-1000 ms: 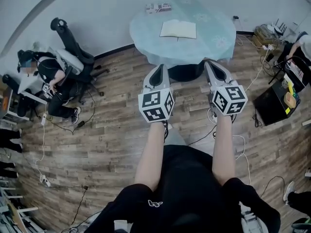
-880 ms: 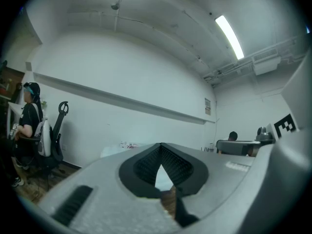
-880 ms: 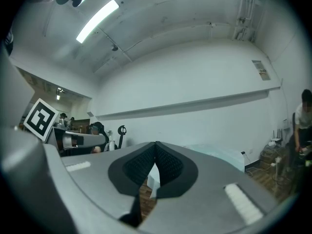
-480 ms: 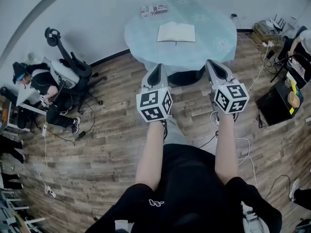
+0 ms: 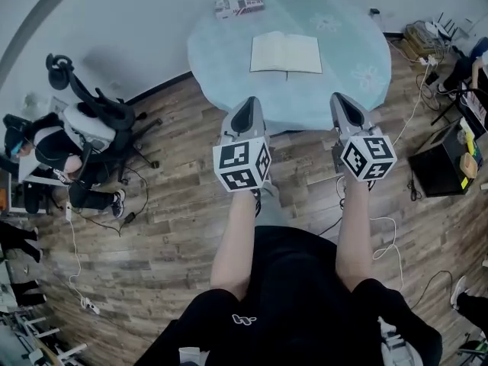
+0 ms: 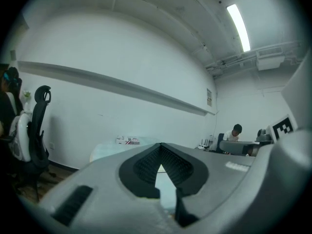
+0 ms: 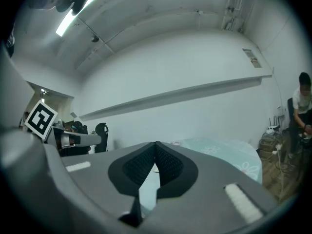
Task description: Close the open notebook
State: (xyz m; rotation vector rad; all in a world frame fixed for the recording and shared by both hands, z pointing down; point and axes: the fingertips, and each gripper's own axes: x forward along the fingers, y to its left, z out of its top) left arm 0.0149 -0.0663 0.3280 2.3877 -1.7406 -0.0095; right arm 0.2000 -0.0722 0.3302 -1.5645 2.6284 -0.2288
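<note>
Your notebook (image 5: pixel 286 52) lies open and flat near the middle of the round table (image 5: pixel 221 59). Its pages face up and the fold runs down the middle. A small box (image 5: pixel 239 5) sits at the far edge, well apart from it.

Your left gripper (image 5: pixel 245 107) and right gripper (image 5: pixel 341 101) are both at the near edge of the table, not touching the notebook. Both have their jaws pressed together, with nothing between them.

The notebook looks thin and light, so I think it will be easy to move. The pages are likely soft and floppy. The cover is probably a bit stiffer. A light book like this may slide on the table top if you push it from the side.

A good place to take hold is the outer edge of one half, far from the fold. You would need to part the jaws first. Slip one jaw under the cover there so you lift the whole half, not just a few loose pages. Pinch gently, because paper can bend or tear.

Your other gripper could rest on the other half to keep the book from sliding. Then that lifted half can swing over the fold.
</note>
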